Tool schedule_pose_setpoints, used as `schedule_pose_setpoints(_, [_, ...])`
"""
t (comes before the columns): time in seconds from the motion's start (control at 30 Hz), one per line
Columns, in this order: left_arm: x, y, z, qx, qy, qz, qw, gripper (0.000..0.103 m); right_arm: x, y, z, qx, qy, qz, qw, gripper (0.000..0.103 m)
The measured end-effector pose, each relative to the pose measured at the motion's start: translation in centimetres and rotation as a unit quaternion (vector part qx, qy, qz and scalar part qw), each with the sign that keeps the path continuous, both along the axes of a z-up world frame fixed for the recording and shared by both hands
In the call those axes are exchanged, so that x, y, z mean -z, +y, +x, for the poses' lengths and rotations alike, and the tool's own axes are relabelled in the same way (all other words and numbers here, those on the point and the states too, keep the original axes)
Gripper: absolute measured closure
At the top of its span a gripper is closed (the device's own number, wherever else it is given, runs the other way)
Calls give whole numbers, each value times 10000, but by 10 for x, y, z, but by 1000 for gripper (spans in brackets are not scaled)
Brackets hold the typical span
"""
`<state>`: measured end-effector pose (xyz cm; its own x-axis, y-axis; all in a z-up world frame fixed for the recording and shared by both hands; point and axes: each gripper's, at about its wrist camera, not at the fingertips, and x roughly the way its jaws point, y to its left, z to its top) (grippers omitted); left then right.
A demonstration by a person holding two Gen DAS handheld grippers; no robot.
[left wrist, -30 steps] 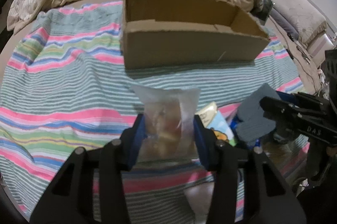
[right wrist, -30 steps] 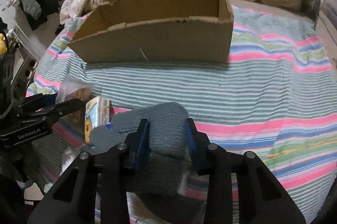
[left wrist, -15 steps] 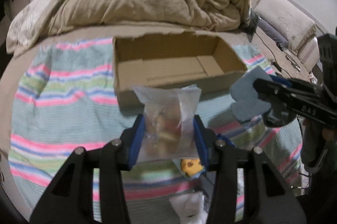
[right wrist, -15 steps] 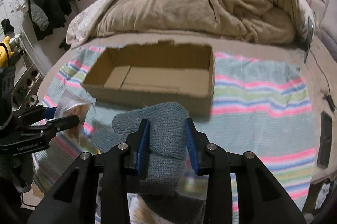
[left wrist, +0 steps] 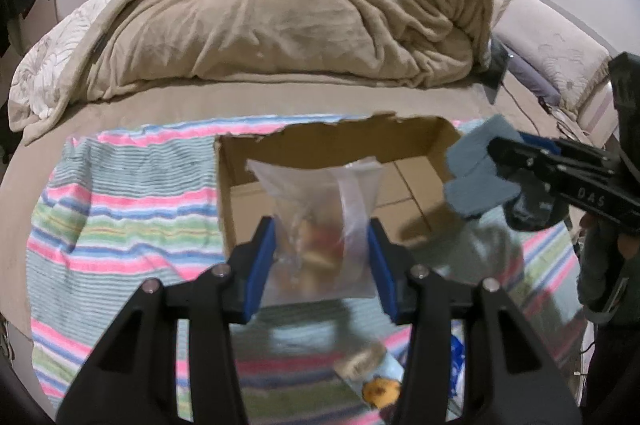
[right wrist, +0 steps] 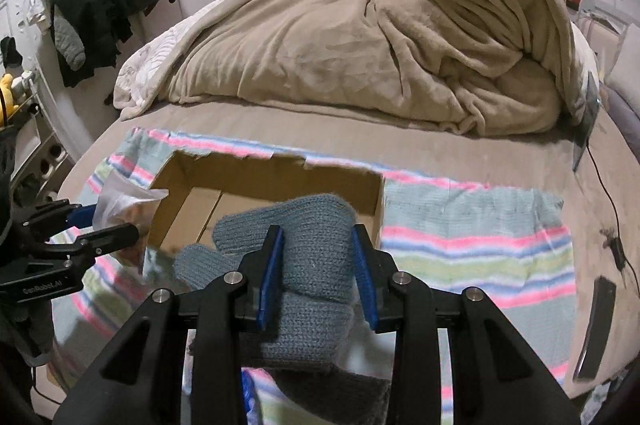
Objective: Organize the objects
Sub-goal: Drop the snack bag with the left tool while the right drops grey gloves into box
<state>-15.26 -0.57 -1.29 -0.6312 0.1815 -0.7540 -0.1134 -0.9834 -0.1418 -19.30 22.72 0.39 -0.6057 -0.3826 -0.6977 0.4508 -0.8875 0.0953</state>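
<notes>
My left gripper point(left wrist: 322, 245) is shut on a clear plastic bag of snacks point(left wrist: 320, 221) and holds it in the air over the near wall of an open cardboard box point(left wrist: 256, 189). My right gripper point(right wrist: 318, 257) is shut on a grey-blue knitted glove point(right wrist: 316, 241) and holds it above the box's point(right wrist: 264, 173) near right part. The right gripper with the glove point(left wrist: 476, 177) shows at the right of the left wrist view. The left gripper with the bag point(right wrist: 120, 201) shows at the left of the right wrist view. The box looks empty inside.
The box lies on a striped towel point(left wrist: 120, 225) spread on a bed. A heaped beige blanket point(right wrist: 360, 57) fills the far side. Small packets point(left wrist: 376, 381) lie on the towel below my left gripper. A phone point(right wrist: 596, 329) and a cable point(right wrist: 608, 201) lie at the right.
Both grippers have risen and moved forward with their loads. The box went from ahead of them to below them, and its inside has come into view.
</notes>
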Motion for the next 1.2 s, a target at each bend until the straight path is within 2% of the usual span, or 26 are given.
schedule_pose_setpoints(0.2, [17, -6, -27, -188, -137, 86, 9997, 56, 15, -6, -30, 37, -70, -64, 9999, 67])
schedule_pose_setpoints(0.43, [29, -6, -39, -232, -269, 57, 9994, 56, 37, -11, -45, 56, -277, -55, 9996, 66])
schedule_pose_setpoints(0.57, [25, -8, -36, -275, -252, 91, 9993, 54, 40, -10, -48, 105, -291, -71, 9995, 60])
schedule_pose_setpoints(0.6, [24, -9, -34, -287, -257, 97, 9992, 54, 40, -10, -48, 126, -273, -69, 9995, 58])
schedule_pose_setpoints(0.67, [22, -9, -29, -299, -268, 123, 9991, 52, 36, -8, -45, 156, -207, -85, 9996, 42])
schedule_pose_setpoints(0.7, [20, -8, -27, -297, -269, 134, 9991, 45, 35, -7, -43, 166, -188, -92, 9996, 37])
schedule_pose_setpoints(0.73, [18, -8, -23, -297, -252, 159, 9991, 43, 32, -6, -40, 171, -159, -111, 9997, 33])
schedule_pose_setpoints(1.2, [-10, -2, 46, -285, -56, 266, 9992, 43, 1, 9, 22, 116, -48, -189, 9997, 32])
